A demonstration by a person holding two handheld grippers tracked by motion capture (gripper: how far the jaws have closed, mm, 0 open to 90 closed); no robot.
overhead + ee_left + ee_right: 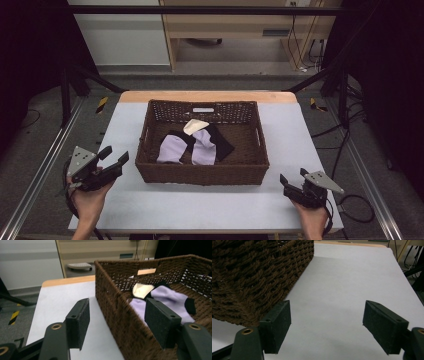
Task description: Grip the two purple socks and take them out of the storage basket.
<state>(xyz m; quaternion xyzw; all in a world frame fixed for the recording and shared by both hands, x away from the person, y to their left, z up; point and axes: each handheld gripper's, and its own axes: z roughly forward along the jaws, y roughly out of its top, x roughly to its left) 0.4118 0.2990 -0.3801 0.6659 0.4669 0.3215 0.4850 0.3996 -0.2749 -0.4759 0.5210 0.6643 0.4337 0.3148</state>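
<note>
high view: both grippers hover off the table (pixel 150 210) with nothing in them — the left gripper (pixel 113 156) just beside the basket's left wall, the right gripper (pixel 292 178) near its front right corner, jaws of each spread wide. the socks (pixel 187 147) lie loose on the basket (pixel 200 175) floor, near the middle, touching and partly overlapping. i'd judge them light, limp and not fragile — they will sag and drape when lifted, and the knit should grip well against the foam pads, so slipping is unlikely. best hold is probably a pinch on a raised fold or on a toe or cuff end, reached from above over the rim, since the woven walls block any side approach. left gripper view shows them over the near wall (pixel 117 315): pale lilac bodies with black heels and cuffs, and a cream piece (pixel 142 290) lying at the far end, against the lilac. the basket itself looks stiff, dark brown wicker with a handle slot (pixel 203 109) in the far wall.
</note>
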